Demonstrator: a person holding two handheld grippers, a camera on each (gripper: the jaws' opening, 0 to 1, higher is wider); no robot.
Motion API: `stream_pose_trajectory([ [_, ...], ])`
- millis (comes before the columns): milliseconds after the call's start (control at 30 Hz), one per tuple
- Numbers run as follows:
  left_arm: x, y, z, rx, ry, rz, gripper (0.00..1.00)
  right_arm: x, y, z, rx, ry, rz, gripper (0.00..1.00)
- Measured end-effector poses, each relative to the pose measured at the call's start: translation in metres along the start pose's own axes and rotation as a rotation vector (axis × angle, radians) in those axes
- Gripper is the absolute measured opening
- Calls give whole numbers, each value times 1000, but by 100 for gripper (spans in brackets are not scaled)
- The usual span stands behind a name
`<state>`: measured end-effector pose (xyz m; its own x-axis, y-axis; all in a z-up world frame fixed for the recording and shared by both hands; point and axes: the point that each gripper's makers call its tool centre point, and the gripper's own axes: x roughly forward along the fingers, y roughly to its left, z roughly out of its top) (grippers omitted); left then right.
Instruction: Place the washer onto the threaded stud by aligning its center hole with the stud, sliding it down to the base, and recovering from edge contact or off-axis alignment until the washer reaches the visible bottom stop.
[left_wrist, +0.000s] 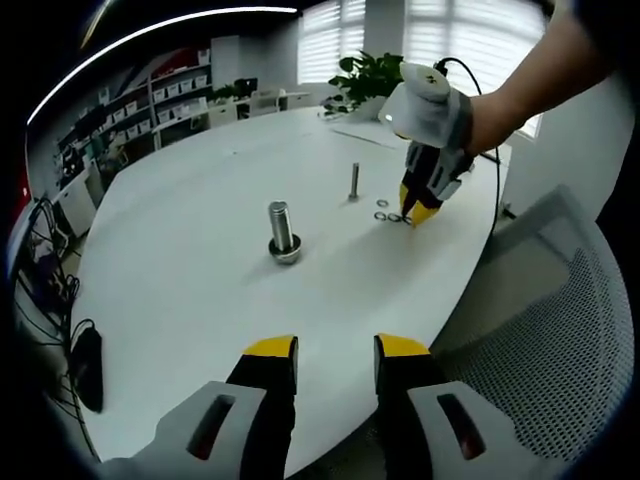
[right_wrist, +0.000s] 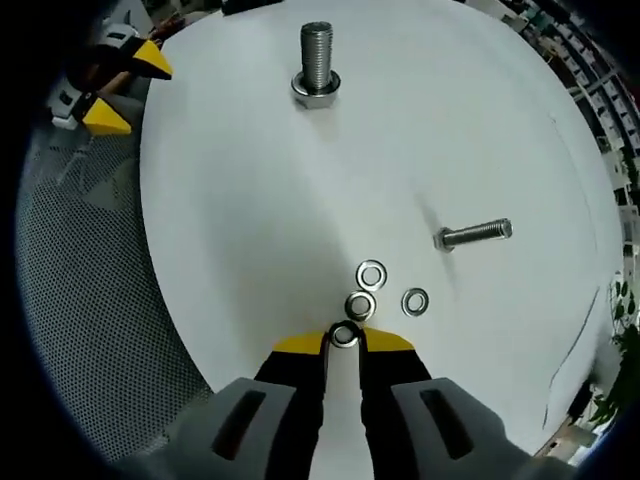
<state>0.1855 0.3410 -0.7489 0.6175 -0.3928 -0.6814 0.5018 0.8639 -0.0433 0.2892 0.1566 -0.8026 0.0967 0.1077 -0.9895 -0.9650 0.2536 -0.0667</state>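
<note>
While the right gripper (right_wrist: 344, 340) pinches a washer (right_wrist: 345, 334) between nearly closed jaws, near the small stud (right_wrist: 474, 234), lift it flat and keep it level. The left gripper (left_wrist: 335, 350) waits half open, holding nothing, far from it.

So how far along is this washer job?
Barely begun. Both studs, the big one and the small one, stand bare. The right tongs are closing around one washer on the table; three more lie nearby. Lifting, aligning and sliding down remain. The left tongs wait open.
</note>
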Motion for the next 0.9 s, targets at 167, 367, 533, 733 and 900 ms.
stream_pose_trajectory([
  [167,0,2,0,-8,-1,4,29,0,1,0,-14,-15,4,14],
  [367,0,1,0,-8,2,1,29,-1,3,-2,-24,-7,20,13],
  [533,0,1,0,-4,1,-1,29,-3,2,-8,-20,-4,33,13],
  [733,0,1,0,-6,1,1,29,-11,-3,-9,1,-26,41,13],
  [900,-1,2,0,-7,0,4,29,-24,-15,-2,-10,-58,37,14],
])
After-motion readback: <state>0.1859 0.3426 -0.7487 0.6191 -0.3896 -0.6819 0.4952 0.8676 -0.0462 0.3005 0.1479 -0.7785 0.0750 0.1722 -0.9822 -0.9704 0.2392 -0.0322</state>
